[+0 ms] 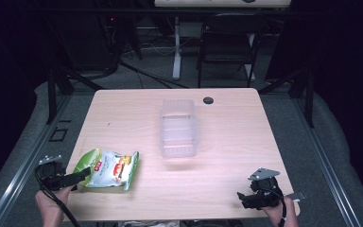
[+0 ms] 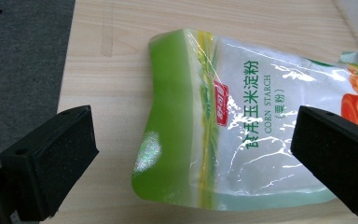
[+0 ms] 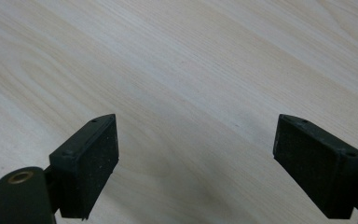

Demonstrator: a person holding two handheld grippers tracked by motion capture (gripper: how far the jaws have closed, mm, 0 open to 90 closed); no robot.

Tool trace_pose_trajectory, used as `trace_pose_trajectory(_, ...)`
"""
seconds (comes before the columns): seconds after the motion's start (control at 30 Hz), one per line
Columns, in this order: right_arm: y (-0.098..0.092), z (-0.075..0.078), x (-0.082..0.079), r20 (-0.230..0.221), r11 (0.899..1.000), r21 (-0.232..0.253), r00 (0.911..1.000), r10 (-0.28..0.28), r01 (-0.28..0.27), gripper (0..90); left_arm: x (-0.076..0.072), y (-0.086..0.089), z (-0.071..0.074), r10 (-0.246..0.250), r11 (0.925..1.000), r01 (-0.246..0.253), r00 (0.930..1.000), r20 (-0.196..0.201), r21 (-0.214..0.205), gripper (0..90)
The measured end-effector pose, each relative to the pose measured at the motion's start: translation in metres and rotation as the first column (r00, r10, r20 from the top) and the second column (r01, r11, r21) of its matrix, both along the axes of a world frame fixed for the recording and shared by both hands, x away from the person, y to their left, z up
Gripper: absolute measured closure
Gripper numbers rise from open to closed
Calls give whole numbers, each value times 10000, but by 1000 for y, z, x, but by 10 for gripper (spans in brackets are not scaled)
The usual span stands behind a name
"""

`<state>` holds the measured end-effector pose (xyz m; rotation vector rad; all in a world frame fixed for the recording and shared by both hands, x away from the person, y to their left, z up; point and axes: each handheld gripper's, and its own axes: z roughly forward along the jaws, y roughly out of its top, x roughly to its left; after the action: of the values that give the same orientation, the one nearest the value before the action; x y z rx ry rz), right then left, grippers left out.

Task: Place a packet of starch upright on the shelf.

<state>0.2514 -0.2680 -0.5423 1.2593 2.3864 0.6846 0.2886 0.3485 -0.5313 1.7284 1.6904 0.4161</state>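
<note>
Left gripper (image 1: pixel 82 176) is sitting wide-jawed at the starch bag (image 1: pixel 108 169) lying front-left on the table (image 1: pixel 227 142); nothing gripped yet. Right gripper (image 1: pixel 246 198) is idling wide-jawed, bin (image 1: pixel 178 128) looking empty.

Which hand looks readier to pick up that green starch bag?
Left: the left hand-held gripper is open right at the corn starch bag; the right hand-held gripper is open over bare table.

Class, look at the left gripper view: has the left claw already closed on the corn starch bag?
No: the left claw is open, its jaws standing wide apart on either side of the corn starch bag, which lies flat on the table.
</note>
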Motion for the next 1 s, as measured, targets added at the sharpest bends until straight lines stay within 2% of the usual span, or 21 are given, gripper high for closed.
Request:
trace_pose_trajectory(0.1, 3, 1, -2, 121, 10000, 46, 9999, -54, 54, 132, -1, 2, 0, 77, 9999, -76, 9999, 105, -73, 0)
trace_pose_trajectory(0.13, 4, 1, -1, 103, 10000, 22, 9999, 6, -6, 132, -1, 3, 1, 56, 9999, -55, 10000, 50, -100, 0)
trace_pose_trajectory(0.33, 6, -1, 5, -70, 9999, 81, 9999, 102, -102, 132, -2, 10, 3, 362, 9991, -352, 9986, 376, -250, 0)
trace_pose_trajectory(0.37, 6, -2, 6, -46, 9999, 14, 9999, 100, -100, 133, -2, 11, 4, 267, 9994, -261, 9993, 263, -233, 0)
trace_pose_trajectory(0.5, 8, -2, 6, -42, 9999, -14, 9999, 139, -139, 133, 4, 13, 2, 180, 9996, -174, 9992, 343, -201, 3)
trace_pose_trajectory(0.83, 7, -2, 4, -60, 9998, 23, 9998, 209, -209, 133, 17, 11, -4, 94, 9995, -93, 10000, 13, -315, 4)
trace_pose_trajectory(1.0, 8, -3, 4, -145, 9996, 57, 9995, 268, -268, 133, 23, 10, -5, -205, 9988, 196, 9996, -210, -460, 25)
